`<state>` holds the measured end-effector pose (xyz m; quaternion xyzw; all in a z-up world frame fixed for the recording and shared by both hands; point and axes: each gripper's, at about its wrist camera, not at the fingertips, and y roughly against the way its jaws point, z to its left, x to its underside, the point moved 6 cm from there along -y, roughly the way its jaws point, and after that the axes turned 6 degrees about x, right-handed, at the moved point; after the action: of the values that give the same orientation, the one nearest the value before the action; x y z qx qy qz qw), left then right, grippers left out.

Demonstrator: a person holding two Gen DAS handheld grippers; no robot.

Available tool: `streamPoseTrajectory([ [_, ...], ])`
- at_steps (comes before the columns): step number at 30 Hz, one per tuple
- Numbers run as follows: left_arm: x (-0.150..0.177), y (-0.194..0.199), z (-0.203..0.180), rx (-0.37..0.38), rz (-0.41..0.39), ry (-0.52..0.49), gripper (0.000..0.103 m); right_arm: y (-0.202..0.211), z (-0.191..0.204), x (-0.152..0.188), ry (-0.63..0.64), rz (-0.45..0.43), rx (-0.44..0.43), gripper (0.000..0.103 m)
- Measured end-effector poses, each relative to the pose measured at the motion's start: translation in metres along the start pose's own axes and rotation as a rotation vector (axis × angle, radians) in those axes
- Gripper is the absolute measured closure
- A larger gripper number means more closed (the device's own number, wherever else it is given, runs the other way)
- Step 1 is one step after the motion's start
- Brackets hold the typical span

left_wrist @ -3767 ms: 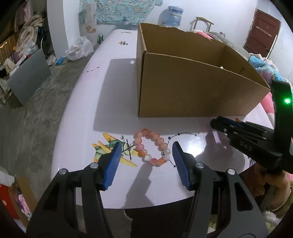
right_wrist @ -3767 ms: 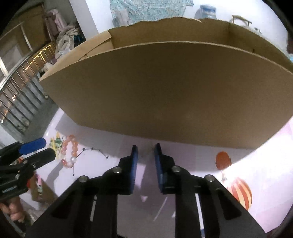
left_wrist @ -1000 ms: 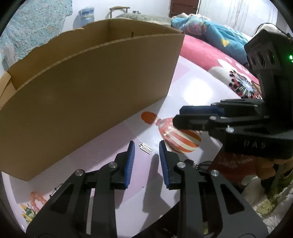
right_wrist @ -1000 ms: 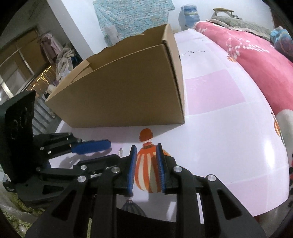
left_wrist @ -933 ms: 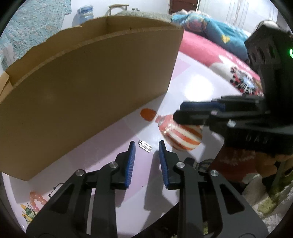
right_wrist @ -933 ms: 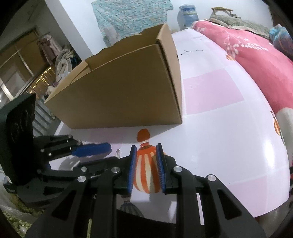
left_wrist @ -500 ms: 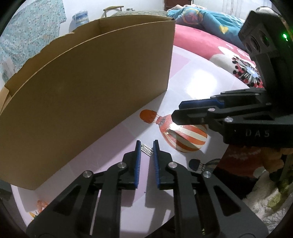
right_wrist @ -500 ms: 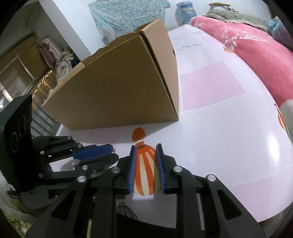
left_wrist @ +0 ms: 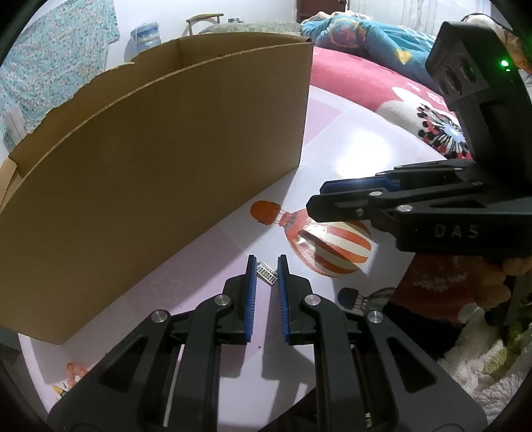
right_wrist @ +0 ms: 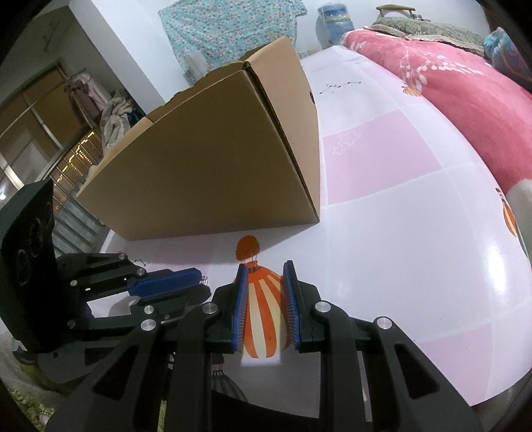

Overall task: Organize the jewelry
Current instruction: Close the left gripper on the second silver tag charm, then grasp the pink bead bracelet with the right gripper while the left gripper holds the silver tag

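A small silver rectangular jewelry piece [left_wrist: 267, 272] lies on the pink table just ahead of my left gripper [left_wrist: 266, 262]. The left jaws are narrowed to a small gap with the piece between the tips, and I cannot tell if they touch it. A pink bead bracelet [left_wrist: 73, 370] peeks out at the table's near left edge. My right gripper [right_wrist: 265, 270] hovers over a printed striped balloon [right_wrist: 262, 319], jaws slightly apart and empty. It also shows in the left wrist view [left_wrist: 349, 202]. The open cardboard box [left_wrist: 149, 159] stands behind.
The cardboard box [right_wrist: 212, 172] fills the left and middle of the table. A pink bed cover [right_wrist: 465, 89] lies to the right of the table [right_wrist: 415, 239]. A water jug [right_wrist: 331, 25] stands by the far wall.
My left gripper swung from the bead bracelet to the small silver piece by the balloon print and its jaws narrowed around it. The right gripper shifted a little over the balloon.
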<state>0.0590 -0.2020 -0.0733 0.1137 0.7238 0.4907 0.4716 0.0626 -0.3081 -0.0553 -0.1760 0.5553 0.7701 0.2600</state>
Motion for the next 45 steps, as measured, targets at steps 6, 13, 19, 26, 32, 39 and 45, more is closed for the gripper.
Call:
streamPoseTrajectory([
  [6,0.002,0.024,0.008,-0.026,-0.042,0.035,0.092,0.003,0.006,-0.001,0.014,-0.004,-0.003,0.081],
  [13,0.029,0.074,0.051,-0.142,-0.093,0.183,0.092,-0.01,0.049,-0.001,0.081,0.034,-0.101,0.081],
  [19,0.067,0.121,0.099,-0.269,-0.138,0.343,0.092,-0.038,0.128,-0.001,0.217,0.073,-0.223,0.081],
  [26,0.102,0.151,0.137,-0.343,-0.172,0.445,0.092,-0.074,0.199,0.003,0.339,0.12,-0.277,0.081],
  [32,0.114,0.157,0.15,-0.351,-0.184,0.471,0.092,-0.094,0.22,0.013,0.443,0.132,-0.16,0.081],
  [39,0.114,0.153,0.148,-0.324,-0.191,0.468,0.092,-0.081,0.206,0.015,0.481,0.107,-0.067,0.093],
  [45,0.104,0.147,0.139,-0.299,-0.196,0.441,0.092,-0.049,0.15,0.012,0.39,0.082,0.011,0.093],
])
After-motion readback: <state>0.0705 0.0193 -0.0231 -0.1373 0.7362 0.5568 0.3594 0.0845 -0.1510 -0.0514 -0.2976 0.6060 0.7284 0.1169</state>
